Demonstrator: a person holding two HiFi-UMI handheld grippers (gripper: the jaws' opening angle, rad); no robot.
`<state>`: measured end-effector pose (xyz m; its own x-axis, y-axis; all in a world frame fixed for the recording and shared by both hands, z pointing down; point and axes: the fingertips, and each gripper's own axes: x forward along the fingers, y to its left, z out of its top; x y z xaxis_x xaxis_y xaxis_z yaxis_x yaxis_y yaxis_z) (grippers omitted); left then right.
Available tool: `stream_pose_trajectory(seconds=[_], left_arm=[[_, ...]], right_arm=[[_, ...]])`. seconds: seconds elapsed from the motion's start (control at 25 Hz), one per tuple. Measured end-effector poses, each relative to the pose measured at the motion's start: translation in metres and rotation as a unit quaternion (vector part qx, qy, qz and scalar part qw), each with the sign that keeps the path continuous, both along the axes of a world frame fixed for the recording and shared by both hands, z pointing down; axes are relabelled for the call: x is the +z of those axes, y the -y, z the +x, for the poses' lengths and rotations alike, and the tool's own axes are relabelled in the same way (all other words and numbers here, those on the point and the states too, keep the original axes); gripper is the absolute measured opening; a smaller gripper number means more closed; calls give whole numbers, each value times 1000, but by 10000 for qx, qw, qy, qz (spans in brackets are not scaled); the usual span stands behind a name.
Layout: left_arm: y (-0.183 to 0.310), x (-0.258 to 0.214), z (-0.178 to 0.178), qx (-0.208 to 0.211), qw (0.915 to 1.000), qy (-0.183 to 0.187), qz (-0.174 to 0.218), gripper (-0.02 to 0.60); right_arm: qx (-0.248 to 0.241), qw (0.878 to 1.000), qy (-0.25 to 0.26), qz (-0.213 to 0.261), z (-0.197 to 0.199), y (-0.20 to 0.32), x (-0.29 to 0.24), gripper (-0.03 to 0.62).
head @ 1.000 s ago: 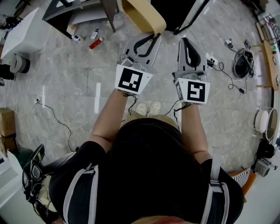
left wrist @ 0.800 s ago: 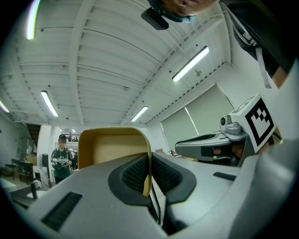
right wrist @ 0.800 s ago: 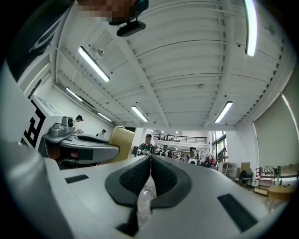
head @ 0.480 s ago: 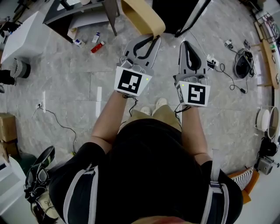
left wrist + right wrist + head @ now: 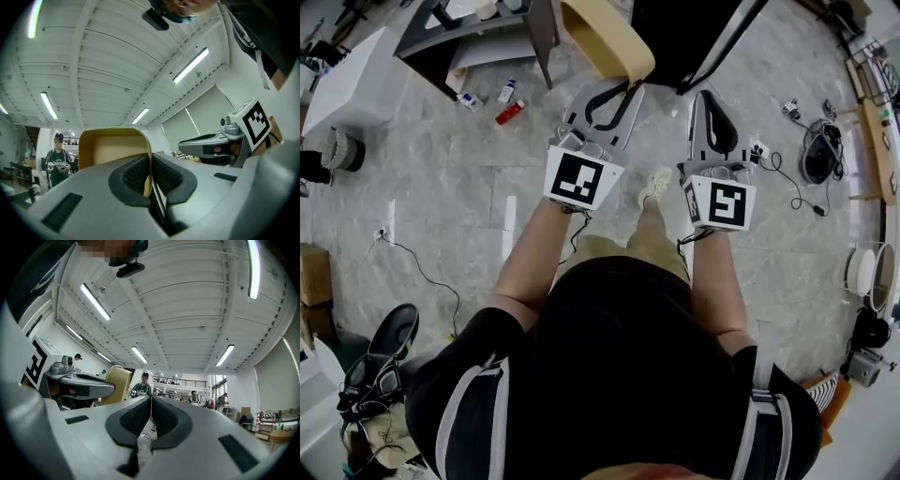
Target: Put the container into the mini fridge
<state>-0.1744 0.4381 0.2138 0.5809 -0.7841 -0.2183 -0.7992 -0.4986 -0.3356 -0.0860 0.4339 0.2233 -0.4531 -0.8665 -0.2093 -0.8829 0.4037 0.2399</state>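
Observation:
In the head view my left gripper [image 5: 626, 82] is shut on the rim of a tan open container [image 5: 605, 36], held out ahead of me above the floor. The left gripper view shows that container's wall [image 5: 112, 147] pinched between the jaws of the left gripper [image 5: 149, 176]. Beside it my right gripper [image 5: 704, 94] is shut with nothing in it; the right gripper view shows its pads [image 5: 140, 416] pressed together. A black box-like unit [image 5: 684, 28] stands on the floor just beyond both grippers; I cannot tell whether it is the mini fridge.
A grey table frame [image 5: 478, 28] and a white box [image 5: 352, 80] stand at the upper left, with small bottles [image 5: 508, 91] on the floor. Cables and a power strip [image 5: 787, 155] lie at the right. My shoe [image 5: 656, 183] is between the grippers. People [image 5: 140, 387] stand far off.
I have stepped forward: one foot has swung ahead between the grippers and the black unit is a little nearer. Both grippers keep their hold and spacing.

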Motion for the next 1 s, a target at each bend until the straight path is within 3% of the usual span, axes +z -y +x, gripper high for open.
stream_pose_trajectory(seconds=[0.2,0.36,0.68,0.84,1.0], left_arm=[[40,18,12,-49,9999,97,78,32],[83,33,49,-114,9999,66,79,32],[262,33,54,-253,9995,191,10,32],[328,29,80,-341,9992,184,-84,32],[397,38,85,-322,9989,261,-224,32]], right_arm=[[-75,9999,10,68,9,41,17,37],[-194,9997,-6,132,43,84,31,37],[-351,9993,-80,102,45,271,21,37],[-399,9992,-23,51,74,341,14,37],[-446,9989,29,-119,77,413,24,37]])
